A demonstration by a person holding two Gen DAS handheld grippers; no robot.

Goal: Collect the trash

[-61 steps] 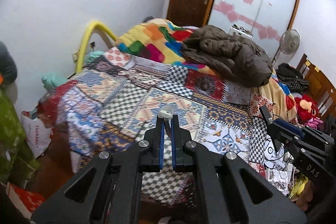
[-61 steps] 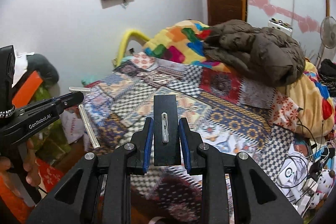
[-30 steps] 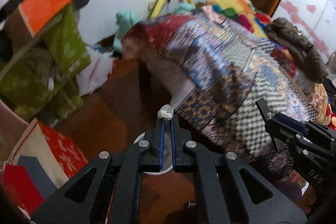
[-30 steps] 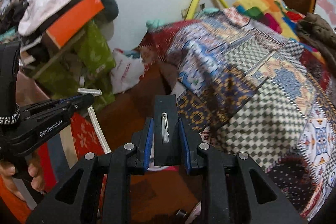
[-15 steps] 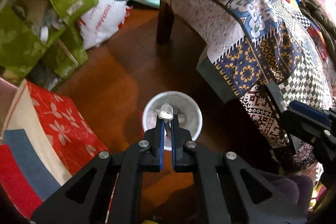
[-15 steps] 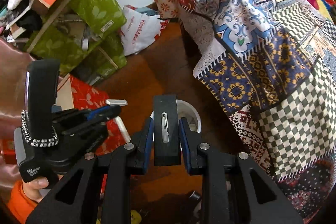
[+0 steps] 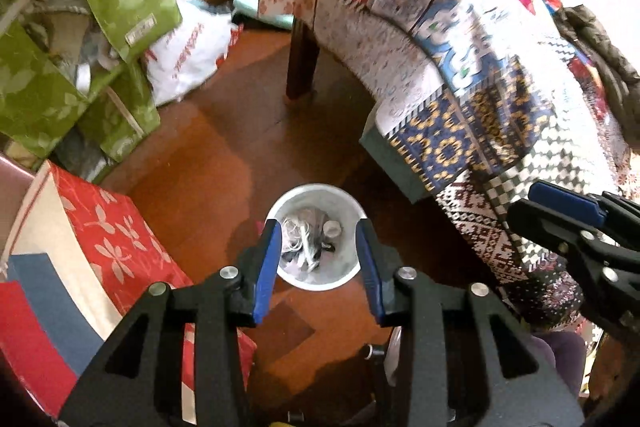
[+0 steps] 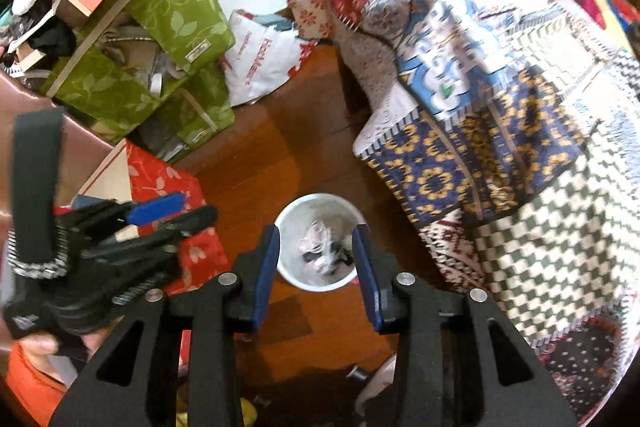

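A white round trash bin stands on the wooden floor beside the bed, with several pieces of trash inside; it also shows in the right wrist view. My left gripper is open and empty, held right above the bin. My right gripper is open and empty, also above the bin. The left gripper also shows at the left of the right wrist view, and the right gripper at the right of the left wrist view.
A bed with a patchwork quilt overhangs on the right, with its wooden leg behind the bin. Green bags, a white plastic bag and a red floral box crowd the left.
Both grippers swung from the bed down over the bin, then opened. The razor held by the left and the black clip held by the right are gone from the jaws.
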